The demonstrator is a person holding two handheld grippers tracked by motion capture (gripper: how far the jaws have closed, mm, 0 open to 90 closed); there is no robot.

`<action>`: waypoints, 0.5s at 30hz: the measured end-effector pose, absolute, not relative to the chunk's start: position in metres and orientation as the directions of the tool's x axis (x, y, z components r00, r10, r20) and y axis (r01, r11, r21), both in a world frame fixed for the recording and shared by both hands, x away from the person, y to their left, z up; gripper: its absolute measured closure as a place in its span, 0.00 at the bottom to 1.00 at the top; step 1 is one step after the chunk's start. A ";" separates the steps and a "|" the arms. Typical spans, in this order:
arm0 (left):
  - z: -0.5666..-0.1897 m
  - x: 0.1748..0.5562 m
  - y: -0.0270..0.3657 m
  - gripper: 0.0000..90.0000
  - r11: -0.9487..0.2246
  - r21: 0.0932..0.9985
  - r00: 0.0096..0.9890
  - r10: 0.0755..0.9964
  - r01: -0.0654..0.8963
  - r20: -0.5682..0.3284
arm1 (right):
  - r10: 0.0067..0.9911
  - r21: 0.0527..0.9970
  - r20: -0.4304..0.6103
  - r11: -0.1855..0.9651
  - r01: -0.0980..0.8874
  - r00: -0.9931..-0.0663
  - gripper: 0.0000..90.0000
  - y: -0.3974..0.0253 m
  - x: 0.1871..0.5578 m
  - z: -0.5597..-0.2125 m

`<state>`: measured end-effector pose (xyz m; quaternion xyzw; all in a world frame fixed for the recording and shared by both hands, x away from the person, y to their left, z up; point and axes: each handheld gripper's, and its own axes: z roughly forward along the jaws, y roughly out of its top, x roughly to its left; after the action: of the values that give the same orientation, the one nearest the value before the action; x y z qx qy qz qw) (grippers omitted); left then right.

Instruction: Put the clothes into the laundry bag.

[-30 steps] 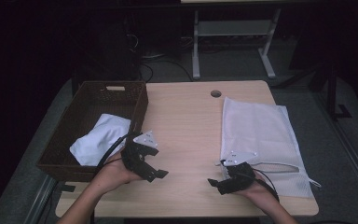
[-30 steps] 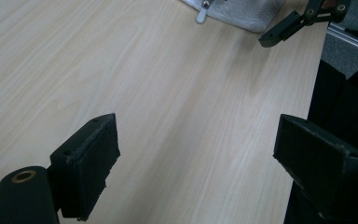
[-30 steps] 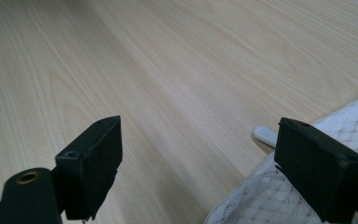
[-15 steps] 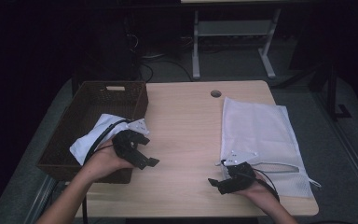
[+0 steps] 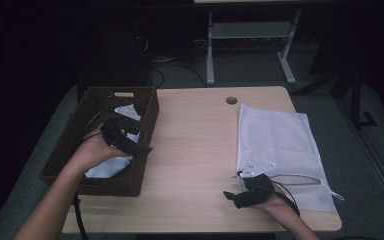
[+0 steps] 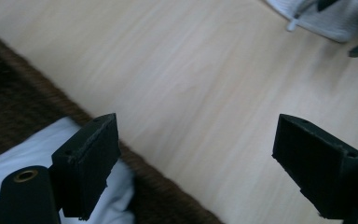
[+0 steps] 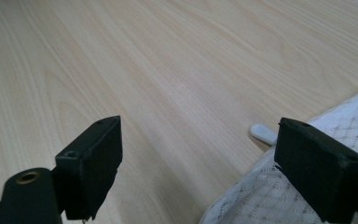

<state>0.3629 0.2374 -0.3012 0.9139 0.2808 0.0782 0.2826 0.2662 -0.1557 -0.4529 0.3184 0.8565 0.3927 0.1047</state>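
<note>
A brown woven basket (image 5: pixel 147 107) stands at the table's left with a white cloth (image 5: pixel 107 167) inside it. My left gripper (image 5: pixel 139 146) hovers over the basket's right wall, open and holding nothing. In the left gripper view the open left gripper (image 6: pixel 196 154) spans the basket rim (image 6: pixel 163 198), with the white cloth (image 6: pixel 23 151) at lower left. A white mesh bag (image 5: pixel 280 145) lies flat at the right. My right gripper (image 5: pixel 234 186) rests open near the front edge, at the bag's near left corner. The right gripper view has that gripper (image 7: pixel 198 154) over bare wood beside the mesh bag (image 7: pixel 279 191).
A small white tab (image 7: pixel 262 132) sticks out at the mesh bag's edge. The wooden table (image 5: pixel 195 150) has a round cable hole (image 5: pixel 231 100) at the back. Dark floor and a white frame (image 5: pixel 250 35) lie beyond the table.
My left gripper has moved back and to the left, from above the table's front to over the basket's right wall. The right gripper has stayed in place.
</note>
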 end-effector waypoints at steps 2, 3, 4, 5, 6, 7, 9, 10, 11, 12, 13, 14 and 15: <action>-0.299 0.369 0.246 0.16 -0.670 0.564 0.816 0.578 0.483 -0.014 | 0.628 0.741 0.072 0.487 0.463 -0.775 0.16 -0.156 0.266 -0.453; -0.298 0.371 0.249 0.16 -0.666 0.562 0.810 0.586 0.490 -0.012 | 0.628 0.741 0.072 0.486 0.463 -0.775 0.16 -0.156 0.266 -0.452; -0.298 0.374 0.254 0.16 -0.663 0.559 0.802 0.598 0.498 -0.005 | 0.629 0.741 0.073 0.485 0.464 -0.774 0.16 -0.156 0.266 -0.452; -0.299 0.377 0.258 0.16 -0.664 0.552 0.795 0.606 0.505 0.002 | 0.629 0.741 0.076 0.483 0.466 -0.774 0.16 -0.157 0.266 -0.453; -0.300 0.379 0.262 0.16 -0.663 0.546 0.789 0.615 0.512 0.007 | 0.630 0.741 0.075 0.483 0.466 -0.773 0.16 -0.157 0.267 -0.453; -0.301 0.382 0.266 0.16 -0.659 0.542 0.780 0.626 0.522 0.011 | 0.630 0.741 0.075 0.484 0.466 -0.773 0.16 -0.157 0.267 -0.453; -0.305 0.387 0.273 0.16 -0.651 0.532 0.765 0.644 0.541 0.010 | 0.629 0.741 0.077 0.483 0.467 -0.773 0.16 -0.157 0.266 -0.453; -0.308 0.389 0.277 0.16 -0.649 0.525 0.758 0.652 0.550 0.012 | 0.628 0.740 0.075 0.485 0.466 -0.774 0.16 -0.156 0.266 -0.453; -0.310 0.391 0.280 0.16 -0.649 0.517 0.751 0.660 0.559 0.016 | 0.628 0.739 0.075 0.486 0.466 -0.774 0.16 -0.156 0.266 -0.453; -0.312 0.394 0.283 0.16 -0.652 0.507 0.748 0.664 0.564 0.022 | 0.629 0.738 0.076 0.486 0.468 -0.774 0.16 -0.156 0.266 -0.453; -0.315 0.396 0.286 0.16 -0.651 0.501 0.743 0.669 0.570 0.024 | 0.630 0.738 0.076 0.486 0.469 -0.773 0.16 -0.156 0.266 -0.453; -0.318 0.398 0.290 0.16 -0.648 0.494 0.736 0.676 0.580 0.023 | 0.629 0.738 0.076 0.486 0.468 -0.773 0.16 -0.156 0.266 -0.453; -0.320 0.401 0.293 0.16 -0.648 0.484 0.731 0.682 0.589 0.024 | 0.629 0.738 0.076 0.487 0.467 -0.774 0.16 -0.156 0.267 -0.453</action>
<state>0.4007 0.2932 -0.3201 0.9019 0.3523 0.1022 0.2282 0.2665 -0.1560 -0.4533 0.3201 0.8560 0.3927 0.1027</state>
